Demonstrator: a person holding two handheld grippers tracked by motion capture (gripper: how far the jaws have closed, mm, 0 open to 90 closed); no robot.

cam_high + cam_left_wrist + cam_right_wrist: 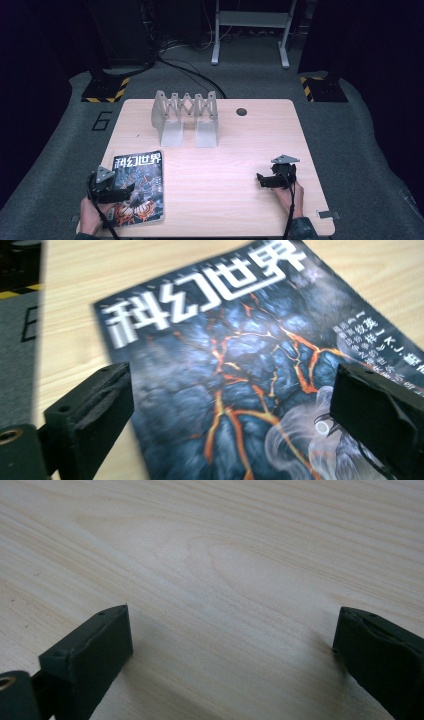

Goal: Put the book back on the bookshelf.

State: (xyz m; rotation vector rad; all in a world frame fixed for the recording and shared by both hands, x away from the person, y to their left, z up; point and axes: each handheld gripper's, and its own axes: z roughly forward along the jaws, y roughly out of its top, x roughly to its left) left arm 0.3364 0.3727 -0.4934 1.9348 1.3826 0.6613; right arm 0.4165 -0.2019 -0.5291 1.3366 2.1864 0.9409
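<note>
A magazine [140,186] with a dark cracked-lava cover and white title characters lies flat at the table's front left. My left gripper [127,190] hovers over its left part, open, jaws pointing right. In the left gripper view the cover [240,365] spreads between and beyond the two wide-apart jaws, nothing held. My right gripper [261,180] rests low at the front right, open, jaws pointing left. The right gripper view has bare wood [225,580] between its jaws. A grey accordion-style rack [186,116] stands at the back centre of the table.
The light wooden table [225,165] has a round cable hole [242,111] near its back edge and a small metal clip [327,215] at the front right edge. Beyond it are grey floor, cables, stand bases with yellow-black tape [105,90] and a white frame [250,25].
</note>
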